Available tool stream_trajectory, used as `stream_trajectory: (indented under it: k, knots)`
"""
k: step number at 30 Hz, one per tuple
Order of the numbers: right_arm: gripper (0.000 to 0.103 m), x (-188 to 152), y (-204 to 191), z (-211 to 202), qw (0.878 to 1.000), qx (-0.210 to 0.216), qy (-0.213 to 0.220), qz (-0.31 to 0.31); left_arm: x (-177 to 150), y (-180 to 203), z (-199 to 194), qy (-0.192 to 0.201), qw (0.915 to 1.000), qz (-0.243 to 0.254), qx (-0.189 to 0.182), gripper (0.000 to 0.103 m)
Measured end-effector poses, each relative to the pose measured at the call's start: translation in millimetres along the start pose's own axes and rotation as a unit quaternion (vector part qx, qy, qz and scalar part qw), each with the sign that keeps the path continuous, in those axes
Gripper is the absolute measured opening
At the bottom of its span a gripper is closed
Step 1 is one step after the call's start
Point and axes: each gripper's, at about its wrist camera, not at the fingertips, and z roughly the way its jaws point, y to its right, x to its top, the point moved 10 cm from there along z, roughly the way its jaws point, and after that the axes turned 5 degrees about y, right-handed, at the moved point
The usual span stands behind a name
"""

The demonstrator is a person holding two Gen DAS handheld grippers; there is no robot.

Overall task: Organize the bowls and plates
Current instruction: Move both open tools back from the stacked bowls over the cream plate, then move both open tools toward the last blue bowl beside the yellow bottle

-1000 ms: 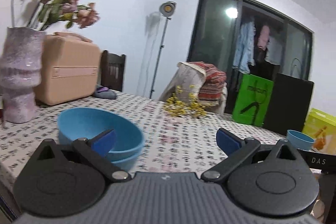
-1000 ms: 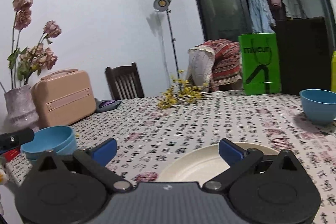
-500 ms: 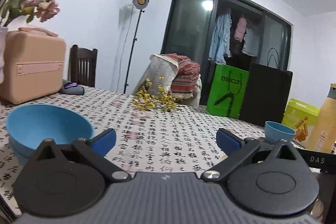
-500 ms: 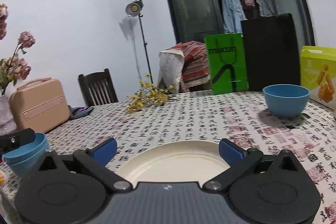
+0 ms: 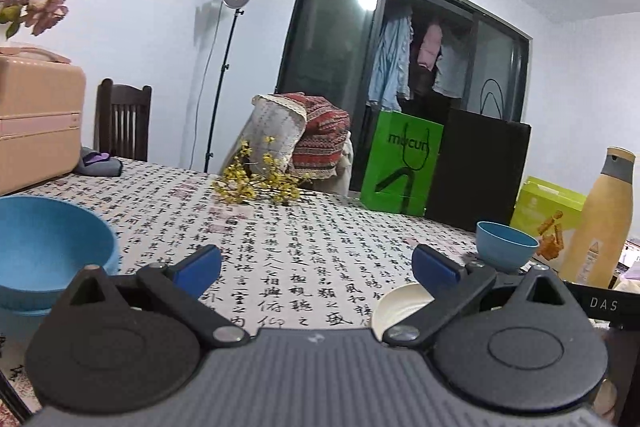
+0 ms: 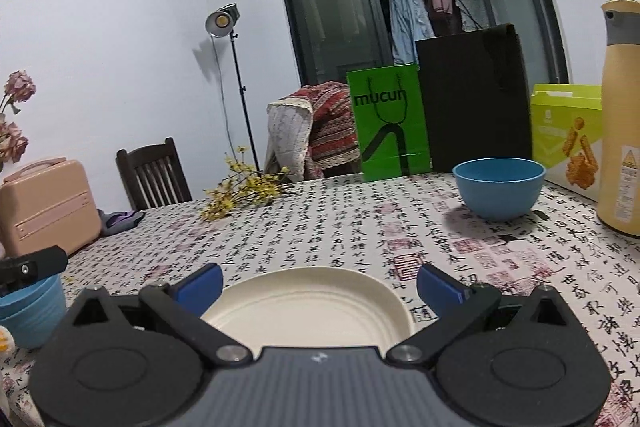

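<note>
The table (image 6: 500, 267), covered in a cloth printed with black characters, carries all of the crockery, and the pieces lie scattered rather than gathered. At the near left stand the stacked blue bowls (image 5: 48, 251), partly out of frame in the right wrist view; their number cannot be told for certain. A cream plate (image 6: 308, 303) lies flat near the middle of the near edge, directly ahead of the right gripper (image 6: 319, 285), and shows as a sliver at the lower right of the left wrist view. A single blue bowl (image 6: 498, 187) stands alone at the far right, just beside a yellow bottle (image 6: 622, 115) and near a green box (image 6: 568, 135), well apart from the stack. The left gripper (image 5: 316, 267) hangs over bare cloth with its jaws spread wide and nothing between them; the right gripper is likewise wide and empty, its blue fingertips (image 6: 200, 283) flanking the plate's near rim without visible contact. In my judgement the step in hand is an approach, with no piece yet taken up. The lone bowl appears to be the item outstanding; the next move calls for reaching to the far right, closing on its rim without knocking the bottle, and carrying it to the stack.
</note>
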Motion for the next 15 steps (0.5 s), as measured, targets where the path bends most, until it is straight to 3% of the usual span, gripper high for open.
stream_trajectory:
  k: [15]
  knots:
    - [0.103,6,35,-16,0.999,-0.038,0.014,0.013,3,28,12,0.000,0.9993,0.009,-0.037,0.103]
